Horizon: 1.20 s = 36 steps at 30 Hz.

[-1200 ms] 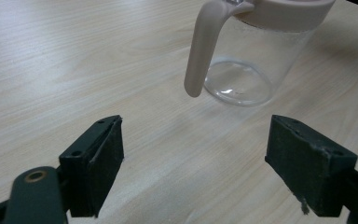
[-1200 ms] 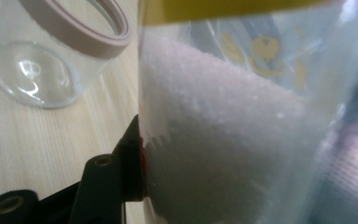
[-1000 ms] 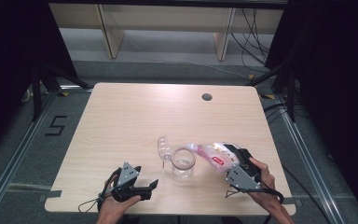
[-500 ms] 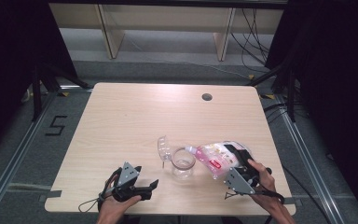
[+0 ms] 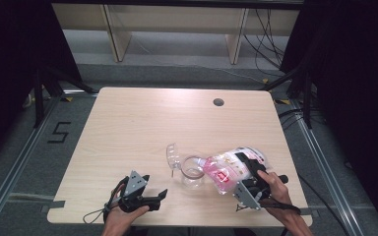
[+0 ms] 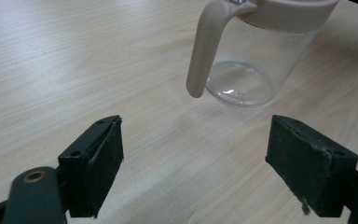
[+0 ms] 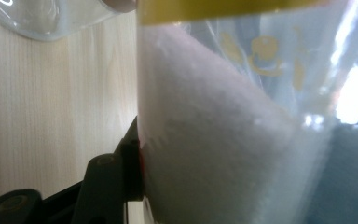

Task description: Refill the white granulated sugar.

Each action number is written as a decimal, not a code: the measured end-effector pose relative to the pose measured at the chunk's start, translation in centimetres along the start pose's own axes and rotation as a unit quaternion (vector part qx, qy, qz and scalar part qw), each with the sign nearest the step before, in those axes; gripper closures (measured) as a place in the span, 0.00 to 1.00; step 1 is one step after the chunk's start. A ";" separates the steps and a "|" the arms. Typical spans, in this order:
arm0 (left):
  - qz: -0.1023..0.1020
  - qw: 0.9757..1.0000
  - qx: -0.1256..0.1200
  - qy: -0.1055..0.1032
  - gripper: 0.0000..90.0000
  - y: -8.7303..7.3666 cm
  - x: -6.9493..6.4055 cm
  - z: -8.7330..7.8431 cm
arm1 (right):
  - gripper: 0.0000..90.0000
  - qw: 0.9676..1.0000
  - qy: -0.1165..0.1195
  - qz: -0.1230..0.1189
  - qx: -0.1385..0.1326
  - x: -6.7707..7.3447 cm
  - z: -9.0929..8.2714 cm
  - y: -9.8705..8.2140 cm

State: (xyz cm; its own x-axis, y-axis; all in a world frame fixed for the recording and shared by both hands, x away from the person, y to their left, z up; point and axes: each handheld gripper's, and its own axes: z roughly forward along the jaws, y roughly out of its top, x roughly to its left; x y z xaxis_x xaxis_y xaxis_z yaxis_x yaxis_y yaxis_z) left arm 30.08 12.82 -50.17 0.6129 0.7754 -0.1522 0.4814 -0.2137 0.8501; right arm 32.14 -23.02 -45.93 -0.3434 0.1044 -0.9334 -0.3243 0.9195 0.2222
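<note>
Right gripper view alone shows white powder [image 7: 214, 140] inside the bag [image 5: 229, 169].

My light wooden table [image 5: 142, 128] stands on grey floor [image 5: 39, 162]; pale shelving [image 5: 177, 24] behind, black curtains [image 5: 10, 64] at both sides

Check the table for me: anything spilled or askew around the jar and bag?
No spill shows. The bag of white powder is tipped on purpose toward the glass jar, held in the right gripper. The left gripper waits open.
</note>
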 end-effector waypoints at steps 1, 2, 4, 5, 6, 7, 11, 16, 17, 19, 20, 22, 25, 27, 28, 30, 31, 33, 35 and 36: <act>0.000 1.000 0.000 0.000 0.20 0.0 0.0 0.0 | 0.55 1.000 0.005 0.026 0.000 0.4 0.1 -0.1; 0.001 1.000 0.001 0.000 0.20 0.0 0.0 0.0 | 0.55 1.000 0.005 0.026 0.000 0.4 0.1 -0.1; 0.000 1.000 0.001 0.001 0.20 0.0 0.0 0.0 | 0.55 1.000 -0.003 0.000 -0.001 0.1 0.0 0.1; 0.000 1.000 0.000 0.001 0.20 0.0 0.0 0.0 | 0.55 1.000 0.002 0.014 0.003 0.3 0.0 0.1; 0.003 1.000 0.000 0.002 0.20 0.0 0.1 0.0 | 0.55 1.000 -0.005 0.008 0.000 0.3 0.0 0.1; 0.006 1.000 0.001 0.002 0.20 0.0 0.1 -0.1 | 0.55 1.000 -0.005 0.007 0.004 0.4 0.0 0.1; 0.006 1.000 0.001 0.001 0.20 0.0 0.1 0.0 | 0.56 1.000 -0.005 -0.021 0.005 0.2 0.1 0.1; 0.009 1.000 0.002 0.004 0.20 0.0 0.2 0.0 | 0.56 1.000 -0.015 -0.025 0.007 0.5 0.0 0.2; 0.009 1.000 0.002 0.004 0.20 0.0 0.2 0.0 | 0.56 0.999 -0.018 -0.041 0.008 0.4 0.0 0.3; 0.009 1.000 0.002 0.005 0.20 0.0 0.2 0.0 | 0.56 0.999 -0.022 -0.048 0.010 0.5 0.1 0.3; 0.010 1.000 0.002 0.005 0.20 0.0 0.2 0.0 | 0.56 0.997 -0.026 -0.075 0.015 0.2 -0.1 0.5; 0.009 1.000 0.002 0.005 0.20 0.0 0.2 0.0 | 0.56 0.998 -0.026 -0.061 0.010 0.6 0.1 0.4; 0.009 1.000 0.003 0.004 0.20 0.0 0.2 0.0 | 0.56 0.998 -0.023 -0.057 0.014 0.8 0.2 0.4; 0.012 1.000 0.003 0.005 0.20 0.0 0.2 0.0 | 0.57 0.996 -0.028 -0.088 0.019 0.4 0.1 0.5; 0.013 1.000 0.003 0.005 0.20 0.0 0.2 0.0 | 0.56 0.995 -0.029 -0.089 0.019 0.4 0.1 0.5; 0.014 1.000 0.002 0.006 0.20 0.0 0.2 0.0 | 0.57 0.996 -0.031 -0.086 0.022 0.6 0.2 0.5; 0.014 1.000 0.003 0.005 0.20 0.0 0.2 0.0 | 0.57 0.996 -0.031 -0.082 0.020 0.7 0.3 0.4; 0.013 1.000 0.002 0.005 0.20 0.0 0.2 0.0 | 0.57 0.996 -0.034 -0.081 0.025 0.6 0.2 0.4; 0.014 1.000 0.003 0.005 0.20 0.0 0.2 0.0 | 0.57 0.996 -0.034 -0.079 0.030 0.7 0.2 0.5; 0.015 1.000 0.002 0.006 0.20 0.0 0.3 0.0 | 0.57 0.995 -0.033 -0.089 0.027 0.6 0.3 0.5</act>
State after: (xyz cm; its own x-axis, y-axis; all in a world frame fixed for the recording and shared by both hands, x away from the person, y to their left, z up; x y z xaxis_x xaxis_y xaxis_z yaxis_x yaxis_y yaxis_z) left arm 30.26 13.01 -50.17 0.6196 0.7755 -0.1217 0.4666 -0.2392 0.8515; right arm 32.05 -22.42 -46.42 -0.2252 -0.0379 -0.9736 -0.3258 0.9447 0.0385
